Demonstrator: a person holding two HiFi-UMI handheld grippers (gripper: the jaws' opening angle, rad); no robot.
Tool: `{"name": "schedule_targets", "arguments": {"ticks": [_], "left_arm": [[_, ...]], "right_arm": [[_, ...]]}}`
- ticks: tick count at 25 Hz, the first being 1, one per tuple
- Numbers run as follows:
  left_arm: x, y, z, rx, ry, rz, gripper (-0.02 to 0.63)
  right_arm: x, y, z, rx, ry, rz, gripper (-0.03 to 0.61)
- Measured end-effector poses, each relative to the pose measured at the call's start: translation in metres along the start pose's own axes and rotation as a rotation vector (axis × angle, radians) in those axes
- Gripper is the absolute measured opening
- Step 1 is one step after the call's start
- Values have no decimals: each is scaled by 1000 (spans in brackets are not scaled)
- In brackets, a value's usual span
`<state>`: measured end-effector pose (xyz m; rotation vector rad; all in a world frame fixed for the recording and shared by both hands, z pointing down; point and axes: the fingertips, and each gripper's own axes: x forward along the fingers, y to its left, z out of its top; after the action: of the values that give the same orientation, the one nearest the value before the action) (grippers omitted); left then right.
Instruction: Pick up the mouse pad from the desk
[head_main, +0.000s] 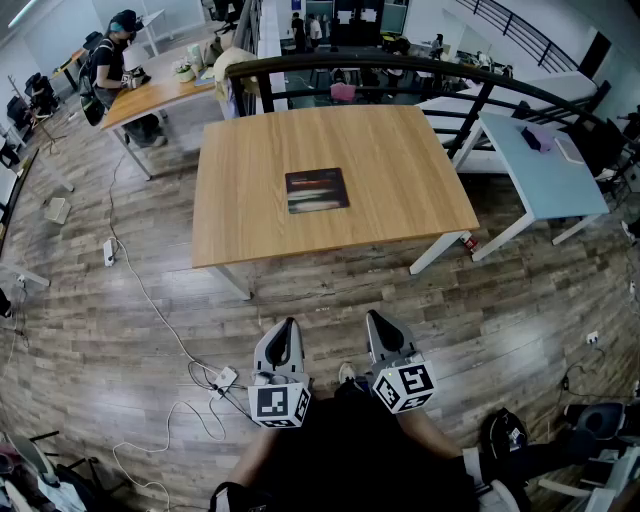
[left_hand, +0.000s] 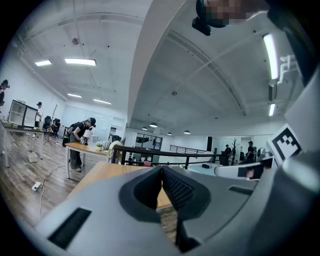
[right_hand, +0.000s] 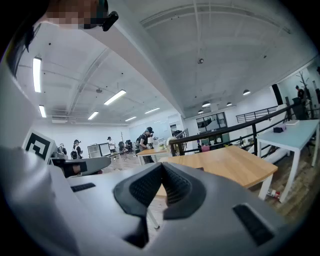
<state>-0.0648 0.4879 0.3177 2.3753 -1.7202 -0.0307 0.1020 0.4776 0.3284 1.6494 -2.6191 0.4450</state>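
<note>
Both pairs of jaws are shut with nothing between them. The left gripper (head_main: 289, 325) and right gripper (head_main: 373, 318) are held well short of the desk (head_main: 240, 210). The mouse pad (head_main: 317, 190) lies flat at its middle, untouched. The approach is judged not yet begun; the jaws must be carried forward and opened.

You can't read the print on the mouse pad (head_main: 317, 190) in the head view: it shows only as blurred dark and pale streaks. In the right gripper view, a dark sliver on the table (right_hand: 235, 165) may be that pad, but it is too small to tell. In the left gripper view, the left gripper (left_hand: 161, 170) covers most of the tabletop with its own body and hides the pad. The small red thing (head_main: 468, 243) by the table leg is too small to name. Your torso blocks the floor (head_main: 120, 330) at the head view's bottom edge.
</note>
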Motion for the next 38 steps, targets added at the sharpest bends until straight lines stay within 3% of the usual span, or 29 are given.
{"name": "schedule_targets", "arguments": {"ticks": [20, 38], "left_arm": [[-2, -4, 3, -12, -10, -5, 23], [-23, 34, 5, -19, -9, -9, 23]], "right_arm": [[-4, -1, 6, 27, -18, -5, 31], [7, 28, -2, 17, -18, -46, 31]]}}
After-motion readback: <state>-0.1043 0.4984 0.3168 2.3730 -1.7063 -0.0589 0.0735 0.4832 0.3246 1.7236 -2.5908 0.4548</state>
